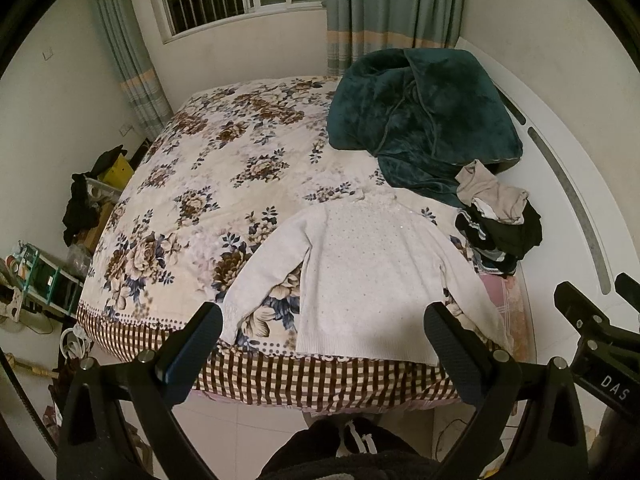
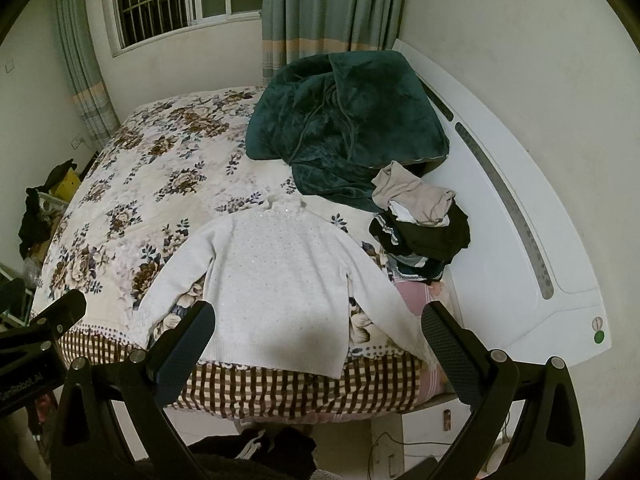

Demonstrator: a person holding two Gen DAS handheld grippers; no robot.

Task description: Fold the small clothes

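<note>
White sweater (image 1: 368, 272) spread flat, face up, at the near edge of the bed (image 1: 224, 168), collar away, hem toward the tongs and just short of the checked border. Long axis running straight out from hem to collar, roughly in line with both cameras. Sleeves splayed down and outward from the shoulders, cuffs reaching the border on either side.

Left tongs (image 1: 324, 344) spread wide, holding nothing, hanging above the bed's edge. Left cuff (image 1: 232, 316) just beside the left finger (image 1: 200, 344); hem between the two fingers. Right tongs (image 2: 320, 344) likewise wide apart and empty, the right cuff (image 2: 420, 344) right beside the right finger (image 2: 448, 348), hem between. Contact with cloth not visible in either view; probably none.

Each tongs nearer its own sleeve: left to the left cuff, right to the right. Likely first fold: a sleeve carried inward across the body, at right angles to the long axis. Right cuff seemingly the closer catch, lying almost under the finger. Thin knit on a soft quilt, so a risk of pinching bedcover along with the cuff.

Pile of clothes (image 2: 420, 224) well to the right beyond the sweater, beside the green blanket (image 2: 344, 120); clear of the fold path.
</note>
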